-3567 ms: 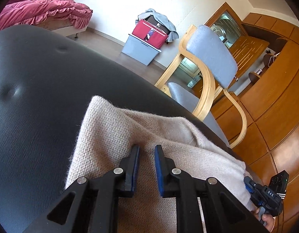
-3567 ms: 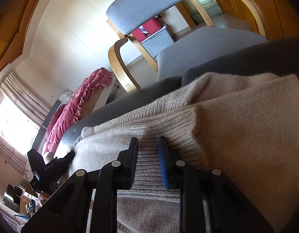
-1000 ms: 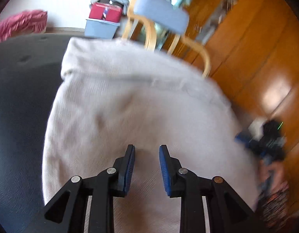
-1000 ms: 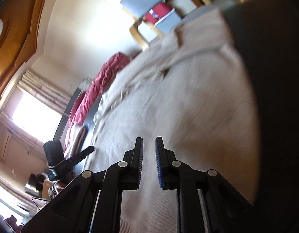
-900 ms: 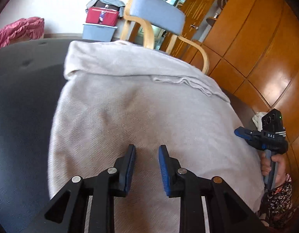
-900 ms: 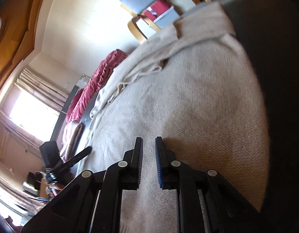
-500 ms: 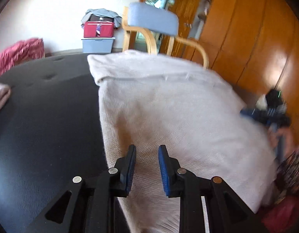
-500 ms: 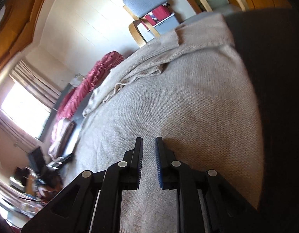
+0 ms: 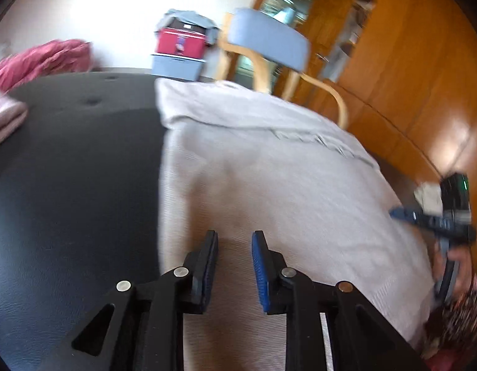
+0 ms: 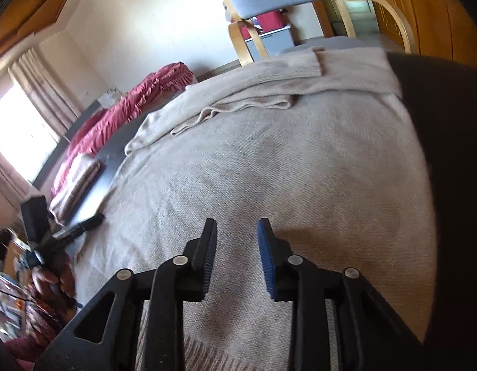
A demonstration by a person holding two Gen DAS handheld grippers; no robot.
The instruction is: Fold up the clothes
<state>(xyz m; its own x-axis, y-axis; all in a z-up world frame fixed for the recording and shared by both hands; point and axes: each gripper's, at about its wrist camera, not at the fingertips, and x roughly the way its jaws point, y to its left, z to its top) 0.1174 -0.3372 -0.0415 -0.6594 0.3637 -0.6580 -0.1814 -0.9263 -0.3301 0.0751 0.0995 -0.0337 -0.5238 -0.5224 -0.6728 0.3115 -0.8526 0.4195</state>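
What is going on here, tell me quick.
A person is folding a beige knit sweater spread on a dark padded surface, using a hand-held gripper in each hand. The sleeves are already folded across its far end. The left hand-held gripper hovers over the near part of the sweater with nothing between its open jaws. The right hand-held gripper is opening, and nothing is held in it either.

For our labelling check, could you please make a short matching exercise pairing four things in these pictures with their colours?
Things:
1. sweater
2. chair back
3. bedding
4. padded surface

Colours:
A. black
B. beige
C. dark pink
D. grey-blue

Pairs: 1-B, 2-D, 3-C, 4-A
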